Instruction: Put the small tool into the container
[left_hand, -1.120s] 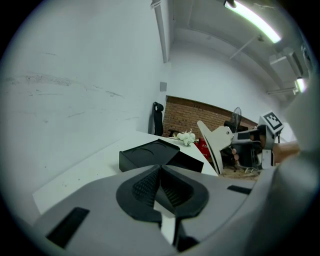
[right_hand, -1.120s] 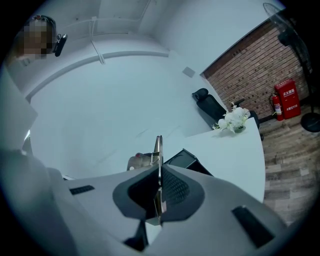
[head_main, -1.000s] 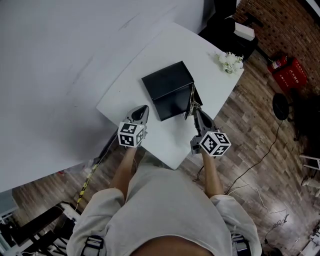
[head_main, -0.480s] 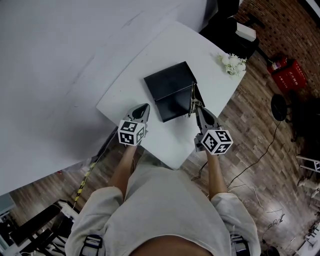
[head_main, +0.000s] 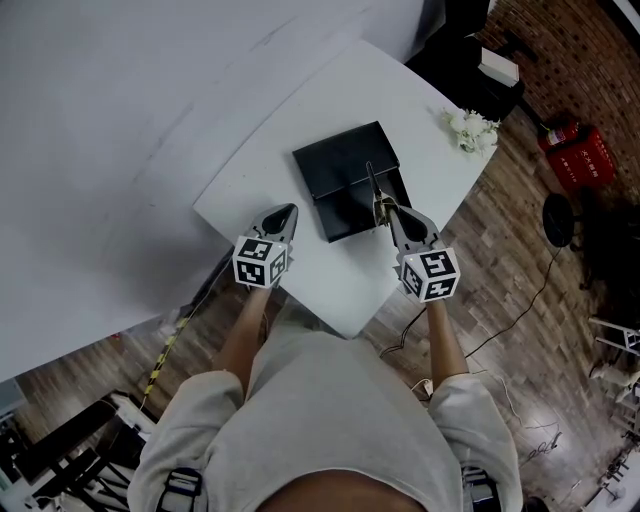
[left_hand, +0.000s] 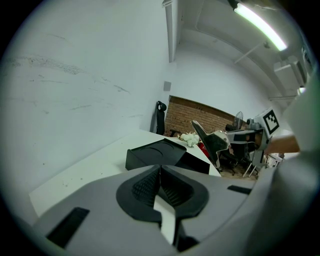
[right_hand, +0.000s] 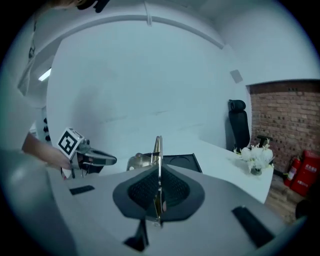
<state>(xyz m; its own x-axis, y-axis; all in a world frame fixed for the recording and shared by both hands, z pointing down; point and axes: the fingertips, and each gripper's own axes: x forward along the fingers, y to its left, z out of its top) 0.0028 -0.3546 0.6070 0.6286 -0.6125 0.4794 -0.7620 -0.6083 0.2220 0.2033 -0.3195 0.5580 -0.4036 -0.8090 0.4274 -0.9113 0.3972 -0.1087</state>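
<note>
The container (head_main: 344, 163) is a black box on the white table (head_main: 330, 285), with its lower open half (head_main: 352, 212) toward me. My right gripper (head_main: 384, 209) is shut on a thin brass-coloured small tool (head_main: 371, 187), which sticks out past the jaws over that open half. In the right gripper view the tool (right_hand: 158, 148) stands edge-on between the shut pads, with the container (right_hand: 178, 161) behind it. My left gripper (head_main: 290, 211) rests shut and empty over the table, left of the box. The left gripper view has the box (left_hand: 152, 153) ahead of the closed jaws.
White flowers (head_main: 472, 129) stand at the table's far right corner. A white wall runs along the table's far left side. Red fire extinguishers (head_main: 575, 152) and a black chair (right_hand: 238, 126) stand on the wood floor, with cables trailing to the right.
My right gripper has rolled and shifted left, carrying the tool from the box's right edge to over its open half. The left gripper has stayed in place.
</note>
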